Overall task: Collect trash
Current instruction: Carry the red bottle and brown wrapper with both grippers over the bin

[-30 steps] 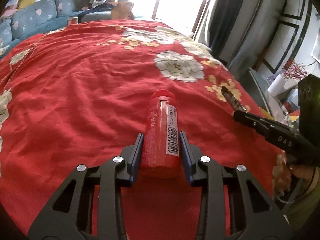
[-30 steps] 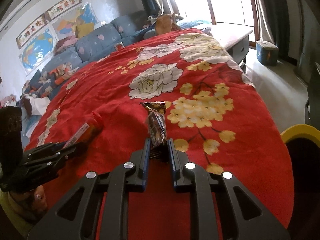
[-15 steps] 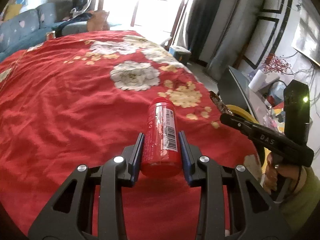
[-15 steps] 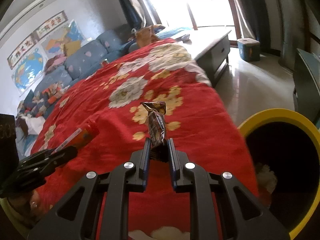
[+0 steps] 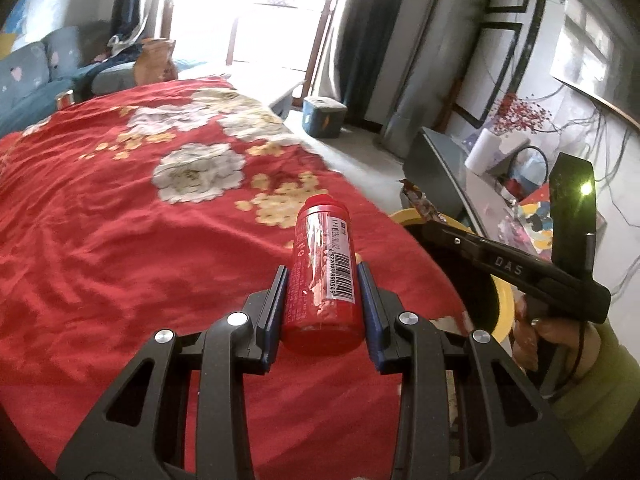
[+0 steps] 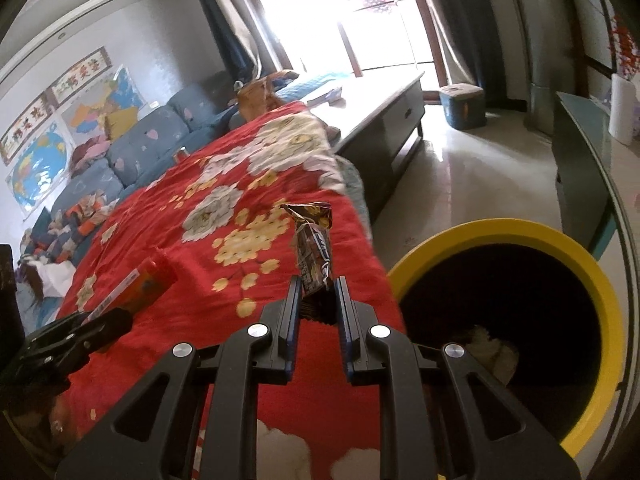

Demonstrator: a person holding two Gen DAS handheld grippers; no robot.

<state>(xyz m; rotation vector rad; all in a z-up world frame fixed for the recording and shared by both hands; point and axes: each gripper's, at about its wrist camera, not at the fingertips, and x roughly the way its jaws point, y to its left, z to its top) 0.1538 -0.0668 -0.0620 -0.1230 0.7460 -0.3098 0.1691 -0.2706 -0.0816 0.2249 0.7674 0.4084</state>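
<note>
My left gripper is shut on a red plastic bottle with a barcode label, held above the red flowered bedspread. My right gripper is shut on a brown snack wrapper that sticks up between the fingers. A yellow-rimmed bin with a dark inside stands just right of the bed edge, close to the right gripper. In the left wrist view the right gripper with the wrapper hangs over the bin's rim. The left gripper and bottle show at the left of the right wrist view.
White crumpled trash lies inside the bin. A grey cabinet stands right of the bin, a low bench and a blue box beyond the bed, a blue sofa at the back left.
Both grippers have swung right with their loads, from over the bed toward the bin. The bin now fills more of the right wrist view and is nearer.
</note>
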